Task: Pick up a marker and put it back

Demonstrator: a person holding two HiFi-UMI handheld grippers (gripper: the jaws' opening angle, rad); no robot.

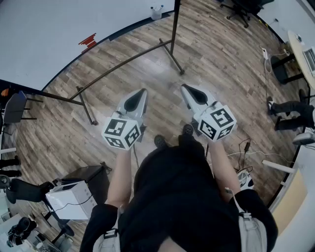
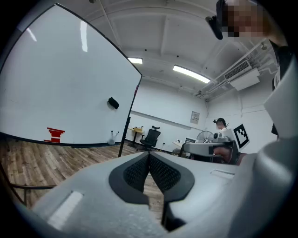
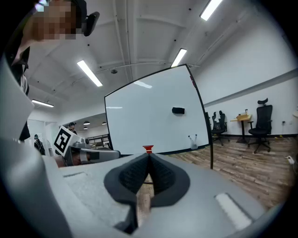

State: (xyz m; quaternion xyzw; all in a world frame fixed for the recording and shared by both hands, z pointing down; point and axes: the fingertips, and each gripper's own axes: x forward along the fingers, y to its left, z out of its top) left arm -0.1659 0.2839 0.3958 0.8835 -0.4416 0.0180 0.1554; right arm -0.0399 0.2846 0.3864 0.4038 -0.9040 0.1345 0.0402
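Observation:
A large whiteboard (image 1: 54,29) on a black metal stand fills the upper left of the head view. A small white holder (image 1: 156,11) with what look like markers sticking up hangs at its lower right corner; it also shows as the holder (image 2: 111,138) and the holder (image 3: 192,142). A red item (image 1: 88,41) sits low on the board, and a black item (image 2: 113,102) sticks higher up. My left gripper (image 1: 143,91) and right gripper (image 1: 184,87) hang side by side over the wooden floor, short of the board. Both are shut with nothing between the jaws, as the left gripper (image 2: 149,154) and right gripper (image 3: 149,155) show up close.
The stand's floor bar and feet (image 1: 123,63) run across the floor just ahead of the grippers. A white box (image 1: 71,199) and chairs stand at the lower left. A seated person's legs (image 1: 290,110), a desk (image 1: 302,54) and floor cables (image 1: 243,147) lie to the right.

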